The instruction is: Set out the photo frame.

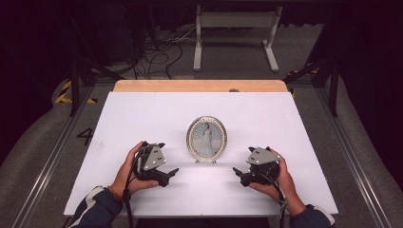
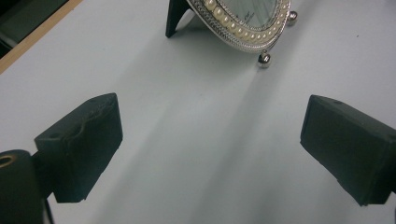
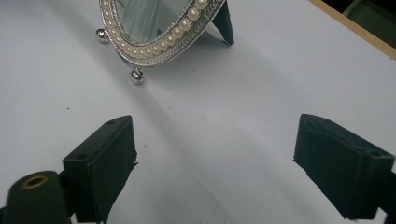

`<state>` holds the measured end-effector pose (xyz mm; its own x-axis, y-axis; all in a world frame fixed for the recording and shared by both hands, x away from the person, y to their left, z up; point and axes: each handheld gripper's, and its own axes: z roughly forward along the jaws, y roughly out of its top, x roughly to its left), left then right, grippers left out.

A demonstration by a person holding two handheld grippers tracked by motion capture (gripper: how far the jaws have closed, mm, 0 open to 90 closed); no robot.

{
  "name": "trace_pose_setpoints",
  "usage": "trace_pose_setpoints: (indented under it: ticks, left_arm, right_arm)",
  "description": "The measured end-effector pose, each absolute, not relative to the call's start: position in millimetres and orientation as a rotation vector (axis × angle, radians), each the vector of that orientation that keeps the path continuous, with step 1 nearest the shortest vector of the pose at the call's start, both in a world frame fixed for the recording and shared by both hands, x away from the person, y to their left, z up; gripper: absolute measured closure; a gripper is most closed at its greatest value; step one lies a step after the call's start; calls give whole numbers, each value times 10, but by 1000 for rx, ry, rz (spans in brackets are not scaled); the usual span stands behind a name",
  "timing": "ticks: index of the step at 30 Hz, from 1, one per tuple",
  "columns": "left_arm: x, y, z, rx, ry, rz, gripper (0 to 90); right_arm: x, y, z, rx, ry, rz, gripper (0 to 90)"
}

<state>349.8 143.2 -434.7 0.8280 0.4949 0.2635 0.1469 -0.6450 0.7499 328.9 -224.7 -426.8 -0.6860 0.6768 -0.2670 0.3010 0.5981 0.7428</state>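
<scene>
My left gripper [image 1: 166,173] and right gripper [image 1: 240,175] hover, jaws wide, flanking the oval frame [image 1: 206,138]; I'd approach its rim gently.

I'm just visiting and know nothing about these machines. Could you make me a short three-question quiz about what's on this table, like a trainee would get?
1. True or false: the oval silver picture frame with a pearl-bead rim stands upright on the white table top, between the left tongs and the right tongs.
2. What props the frame up from behind? A) a dark back stand B) a stack of books C) a hand
3. Fill in: both tongs have their jaws ____ and hold nothing.

Key
1. True; neither tongs touch the frame.
2. A; two small silver ball feet also rest on the table.
3. Open.
</scene>
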Motion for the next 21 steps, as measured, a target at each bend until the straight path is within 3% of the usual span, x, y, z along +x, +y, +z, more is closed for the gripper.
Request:
trace_pose_setpoints:
  ticks: [21]
  left_arm:
    - [3373, 1744, -4379, 2224, 522, 613, 64]
  right_arm:
    - [3190, -2483, -4278, 807, 2244, 922, 132]
